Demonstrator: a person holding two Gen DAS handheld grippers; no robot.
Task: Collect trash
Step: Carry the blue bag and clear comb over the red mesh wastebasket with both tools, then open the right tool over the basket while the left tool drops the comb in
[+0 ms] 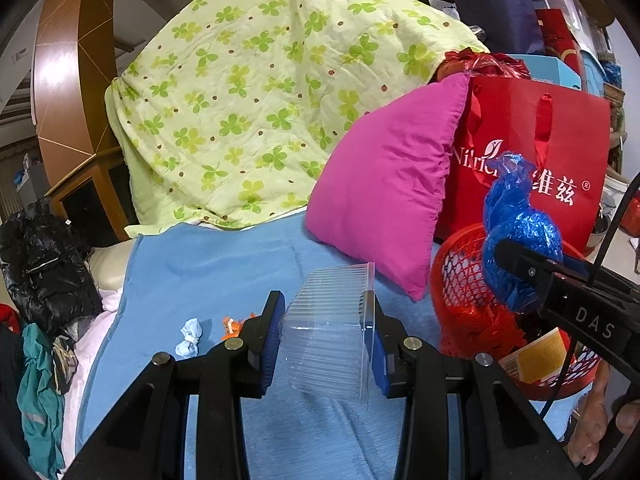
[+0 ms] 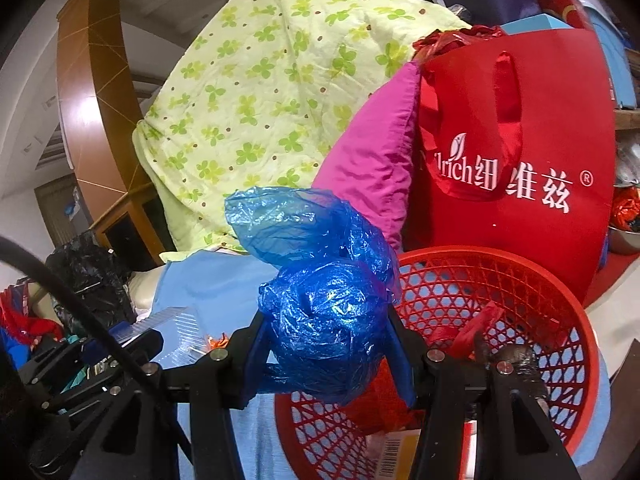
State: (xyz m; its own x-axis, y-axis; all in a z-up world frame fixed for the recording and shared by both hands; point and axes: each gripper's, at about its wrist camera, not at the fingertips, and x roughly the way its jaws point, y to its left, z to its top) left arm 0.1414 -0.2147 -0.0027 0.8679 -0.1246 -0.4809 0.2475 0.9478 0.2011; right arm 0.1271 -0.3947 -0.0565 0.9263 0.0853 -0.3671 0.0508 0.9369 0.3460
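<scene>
My left gripper [image 1: 326, 336] is shut on a clear ribbed plastic container [image 1: 328, 344], held above the blue sheet [image 1: 208, 264]. My right gripper [image 2: 324, 344] is shut on a crumpled blue plastic bag [image 2: 320, 312], just left of and over the near rim of the red mesh basket [image 2: 500, 280]. In the left wrist view that blue plastic bag [image 1: 516, 236] hangs over the red mesh basket [image 1: 460, 280] at the right. The basket holds red wrapping and a yellow packet [image 1: 536, 356]. A small light-blue wad [image 1: 190, 338] and orange scraps [image 1: 236, 326] lie on the sheet.
A pink pillow [image 1: 384, 192] and a red tote bag [image 1: 552, 152] stand behind the basket. A green flowered quilt [image 1: 256, 92] is piled at the back. Dark clothes [image 1: 44, 264] lie at the left edge. A hand [image 1: 600, 420] shows at lower right.
</scene>
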